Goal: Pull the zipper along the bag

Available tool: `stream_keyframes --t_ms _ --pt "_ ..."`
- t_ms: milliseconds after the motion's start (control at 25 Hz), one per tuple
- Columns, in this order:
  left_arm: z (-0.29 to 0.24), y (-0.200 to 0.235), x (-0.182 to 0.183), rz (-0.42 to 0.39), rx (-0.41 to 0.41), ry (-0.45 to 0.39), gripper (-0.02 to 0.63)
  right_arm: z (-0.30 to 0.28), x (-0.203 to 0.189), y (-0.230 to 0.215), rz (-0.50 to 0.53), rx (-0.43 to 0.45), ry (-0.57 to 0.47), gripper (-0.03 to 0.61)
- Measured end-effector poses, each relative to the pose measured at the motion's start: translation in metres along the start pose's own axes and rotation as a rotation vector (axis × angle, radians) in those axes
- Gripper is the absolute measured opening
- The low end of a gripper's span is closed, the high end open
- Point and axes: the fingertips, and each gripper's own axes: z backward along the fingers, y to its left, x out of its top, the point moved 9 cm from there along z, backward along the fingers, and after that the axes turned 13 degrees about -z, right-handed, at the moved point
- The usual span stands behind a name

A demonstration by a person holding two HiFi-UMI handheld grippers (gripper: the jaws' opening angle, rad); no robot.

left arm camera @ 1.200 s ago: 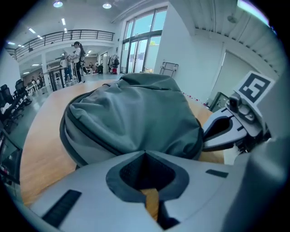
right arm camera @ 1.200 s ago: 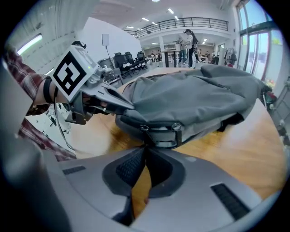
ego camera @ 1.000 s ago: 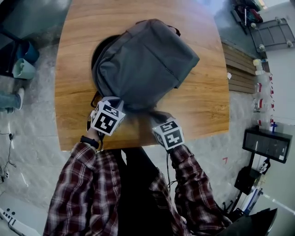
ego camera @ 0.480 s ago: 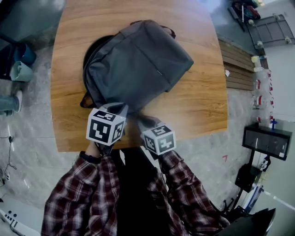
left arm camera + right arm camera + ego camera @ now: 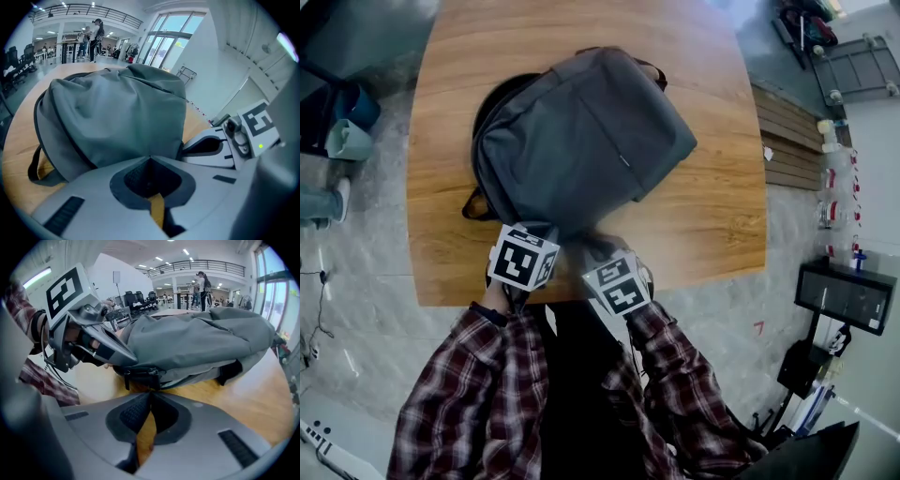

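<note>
A grey backpack point(image 5: 581, 141) lies flat on the wooden table point(image 5: 712, 216). Both grippers sit at its near edge, close together. My left gripper point(image 5: 150, 158) is shut, its tips pinching the bag's grey fabric point(image 5: 122, 112) at the lower edge. My right gripper point(image 5: 150, 392) is shut too, and its tips meet on a small black zipper pull point(image 5: 154, 380) hanging from a black fitting under the bag point(image 5: 197, 338). The left gripper point(image 5: 119, 358) shows in the right gripper view, pressed to the bag just left of that fitting. In the head view the marker cubes hide both sets of jaws.
The table's near edge point(image 5: 581, 295) runs just under the grippers, with plaid sleeves point(image 5: 478, 375) behind it. A black shoulder strap point(image 5: 476, 204) loops out at the bag's left. Wooden slats point(image 5: 787, 141) and equipment stand on the floor to the right.
The right gripper has moved left along the bag's near edge, closer to the left gripper. The left gripper has stayed at the bag's near edge.
</note>
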Motion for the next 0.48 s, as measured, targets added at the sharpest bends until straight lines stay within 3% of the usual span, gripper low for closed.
stream_keyframes --t_ms 480 --pt "-0.003 -0.004 0.0 0.009 -0.019 -0.021 0.006 0.012 0.009 -0.046 0.006 -0.022 0.017 0.02"
